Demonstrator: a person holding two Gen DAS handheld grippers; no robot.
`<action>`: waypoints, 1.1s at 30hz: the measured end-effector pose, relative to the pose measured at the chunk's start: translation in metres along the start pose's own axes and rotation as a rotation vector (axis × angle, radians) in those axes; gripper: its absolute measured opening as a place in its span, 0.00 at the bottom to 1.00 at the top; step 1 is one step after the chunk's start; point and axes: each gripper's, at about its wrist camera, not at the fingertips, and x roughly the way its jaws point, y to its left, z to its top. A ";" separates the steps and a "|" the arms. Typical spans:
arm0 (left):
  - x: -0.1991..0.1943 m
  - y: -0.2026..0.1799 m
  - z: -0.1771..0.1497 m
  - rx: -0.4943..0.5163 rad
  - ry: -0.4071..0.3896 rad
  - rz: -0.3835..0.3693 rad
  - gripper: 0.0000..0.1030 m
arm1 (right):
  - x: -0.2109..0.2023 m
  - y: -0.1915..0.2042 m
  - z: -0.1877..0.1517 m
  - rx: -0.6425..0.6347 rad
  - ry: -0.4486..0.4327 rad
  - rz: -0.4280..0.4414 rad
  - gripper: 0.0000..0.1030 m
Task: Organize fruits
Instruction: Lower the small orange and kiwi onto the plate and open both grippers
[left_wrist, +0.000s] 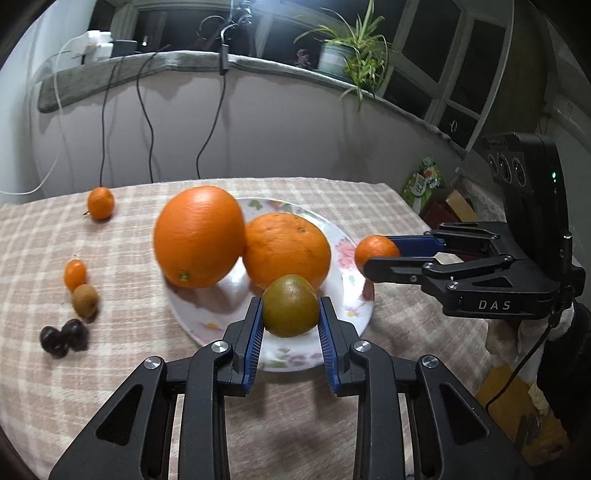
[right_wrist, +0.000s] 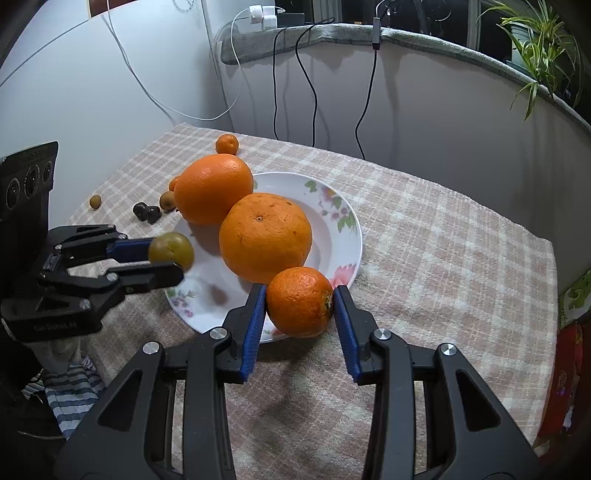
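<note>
A flowered white plate (left_wrist: 347, 258) (right_wrist: 332, 206) on the checked cloth carries two big oranges (left_wrist: 199, 236) (left_wrist: 286, 249) (right_wrist: 212, 188) (right_wrist: 264, 236). My left gripper (left_wrist: 291, 314) (right_wrist: 170, 260) is shut on a green-brown round fruit (left_wrist: 290, 305) (right_wrist: 171, 251), held over the plate's near left rim. My right gripper (right_wrist: 300, 301) (left_wrist: 376, 258) is shut on a small mandarin (right_wrist: 299, 301) (left_wrist: 375, 251) above the plate's near right edge. Loose on the cloth lie a mandarin (left_wrist: 100, 203) (right_wrist: 227, 144), a kumquat (left_wrist: 75, 274), a small brown fruit (left_wrist: 85, 301) and two dark fruits (left_wrist: 64, 338) (right_wrist: 146, 212).
Black and white cables (left_wrist: 147, 118) hang down the wall behind the table. A potted plant (left_wrist: 343, 51) stands on the padded ledge. Boxes and packets (left_wrist: 424, 184) crowd the floor past the table's right edge; striped fabric (right_wrist: 70, 391) lies below its left edge.
</note>
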 end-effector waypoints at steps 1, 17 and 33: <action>0.002 -0.001 0.000 0.002 0.005 0.000 0.26 | 0.001 -0.001 0.000 0.000 0.001 0.001 0.38; 0.005 -0.002 0.000 0.015 0.022 0.057 0.27 | 0.010 -0.002 0.002 0.005 0.001 -0.002 0.38; 0.002 -0.003 0.001 0.015 0.011 0.062 0.57 | 0.012 -0.001 0.004 0.002 -0.009 -0.030 0.67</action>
